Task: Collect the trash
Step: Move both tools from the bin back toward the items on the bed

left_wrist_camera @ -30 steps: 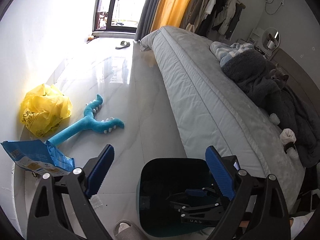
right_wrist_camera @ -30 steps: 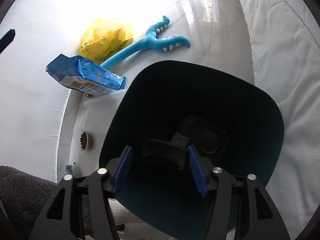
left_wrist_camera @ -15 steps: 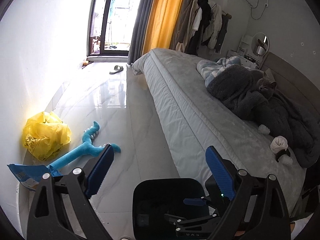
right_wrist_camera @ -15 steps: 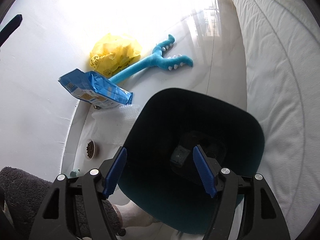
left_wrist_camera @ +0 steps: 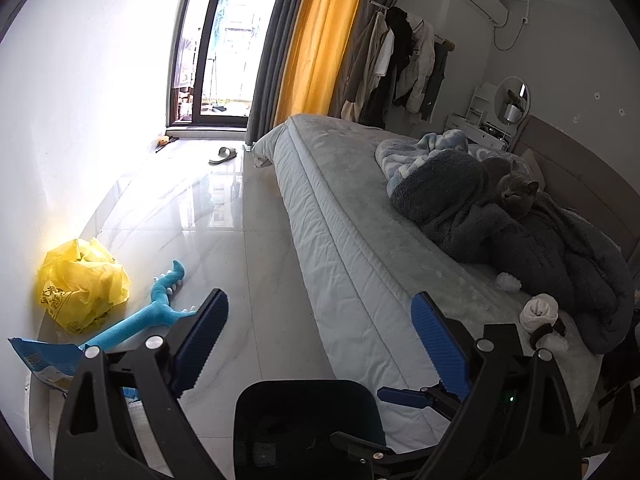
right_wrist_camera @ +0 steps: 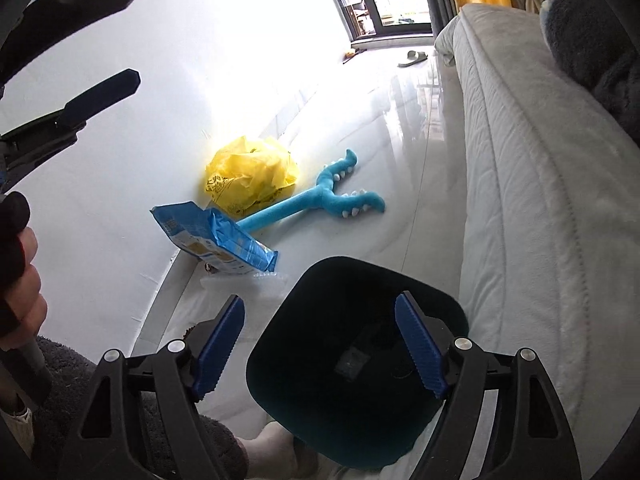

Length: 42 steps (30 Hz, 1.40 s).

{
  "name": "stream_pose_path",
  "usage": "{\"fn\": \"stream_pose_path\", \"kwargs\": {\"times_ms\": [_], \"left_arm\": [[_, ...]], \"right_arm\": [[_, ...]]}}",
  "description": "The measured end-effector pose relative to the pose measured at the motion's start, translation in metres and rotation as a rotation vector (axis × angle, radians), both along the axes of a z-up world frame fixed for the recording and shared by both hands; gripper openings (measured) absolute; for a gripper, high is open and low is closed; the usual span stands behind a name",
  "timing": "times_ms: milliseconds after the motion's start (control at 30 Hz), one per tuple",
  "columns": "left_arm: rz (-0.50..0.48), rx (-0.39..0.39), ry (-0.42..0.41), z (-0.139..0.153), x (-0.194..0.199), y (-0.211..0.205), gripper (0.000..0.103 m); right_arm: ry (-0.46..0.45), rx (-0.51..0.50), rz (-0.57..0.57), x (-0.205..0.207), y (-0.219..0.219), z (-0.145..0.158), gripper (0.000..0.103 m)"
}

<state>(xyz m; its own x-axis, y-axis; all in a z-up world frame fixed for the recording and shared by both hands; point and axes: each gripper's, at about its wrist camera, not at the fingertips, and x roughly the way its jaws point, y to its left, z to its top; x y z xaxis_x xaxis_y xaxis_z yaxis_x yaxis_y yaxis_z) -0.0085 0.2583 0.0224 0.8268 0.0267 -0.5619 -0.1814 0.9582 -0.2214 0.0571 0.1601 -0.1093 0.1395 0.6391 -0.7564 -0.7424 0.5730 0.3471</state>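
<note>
A dark teal trash bin [right_wrist_camera: 288,380] stands on the floor beside the bed, with dark scraps [right_wrist_camera: 354,360] lying at its bottom. My right gripper [right_wrist_camera: 320,312] hangs above the bin mouth, its jaws opening with nothing between them. My left gripper [left_wrist_camera: 320,320] is open and empty, higher up, with the bin [left_wrist_camera: 308,412] below it. A crumpled yellow plastic bag [right_wrist_camera: 252,176], a blue packet [right_wrist_camera: 212,240] and a clear plastic wrap [right_wrist_camera: 248,284] lie by the wall.
A long blue plush toy [right_wrist_camera: 320,200] lies on the glossy floor next to the bag. The bed [left_wrist_camera: 360,240] runs along the right, with a grey cat [left_wrist_camera: 516,196] on blankets. A slipper [left_wrist_camera: 222,155] lies near the balcony door. A hand [right_wrist_camera: 16,272] holds the left gripper.
Both grippers have risen away from the bin. The right jaws have widened, and the dark piece that was between them now lies in the bin.
</note>
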Motion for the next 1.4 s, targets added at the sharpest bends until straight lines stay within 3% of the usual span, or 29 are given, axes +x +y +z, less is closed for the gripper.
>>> {"fn": "stream_pose_path", "kwargs": {"times_ms": [267,833,1400], "left_arm": [[-0.045,-0.001,-0.018,0.012,0.014,-0.032,0.095],[-0.166,-0.099,0.036,0.002,0.054,-0.100,0.095],[-0.226,-0.114,0.084,-0.018,0.080,-0.154,0.095]], "right_arm": [[-0.123,0.007,-0.053,0.010,-0.040,0.024,0.080],[-0.238,-0.039,-0.189,0.031,-0.140,0.041,0.080],[-0.257,-0.079,-0.316,0.043,-0.219,0.041,0.080]]}}
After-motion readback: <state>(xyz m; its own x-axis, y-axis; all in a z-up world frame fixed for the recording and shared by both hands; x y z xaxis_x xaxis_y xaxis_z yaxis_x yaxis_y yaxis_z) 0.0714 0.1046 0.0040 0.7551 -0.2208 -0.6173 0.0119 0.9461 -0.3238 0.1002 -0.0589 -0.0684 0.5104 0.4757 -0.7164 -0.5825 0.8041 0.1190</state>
